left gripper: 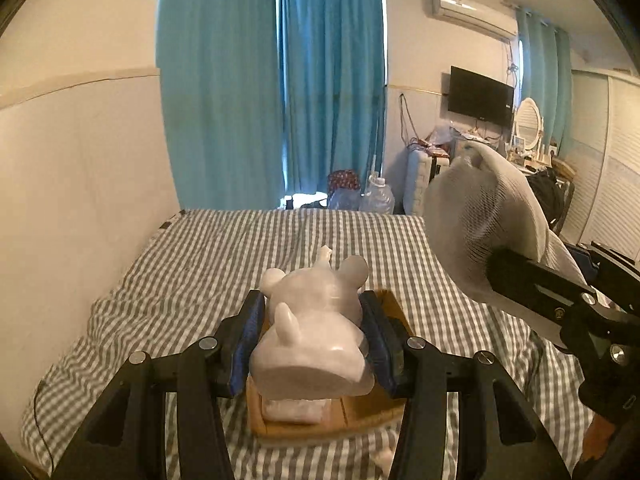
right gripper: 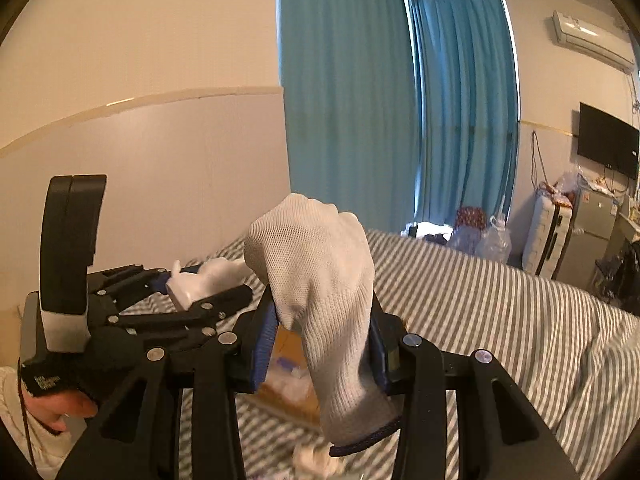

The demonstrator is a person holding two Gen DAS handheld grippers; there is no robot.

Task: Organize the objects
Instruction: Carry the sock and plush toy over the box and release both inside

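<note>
Both grippers are loaded above the cardboard box (left gripper: 360, 416) on the striped bed (left gripper: 192, 264): left gripper (left gripper: 312, 344) clamps the white figurine (left gripper: 316, 336), right gripper (right gripper: 320, 344) pinches a glove (right gripper: 324, 304) (lowering comes next, I'd guess).

Quick tally: two grippers, the left gripper (left gripper: 312, 332) in the lower middle and the right gripper (right gripper: 320, 344) at center bottom of its own view. One white animal figurine (left gripper: 316, 332), one white knit glove (right gripper: 320, 300), one cardboard box (left gripper: 360, 412) under them. One striped bedsheet (left gripper: 200, 264). One TV (left gripper: 480, 98) and one air conditioner (left gripper: 472, 10) upper right, plus one oval mirror (left gripper: 529, 122).
</note>
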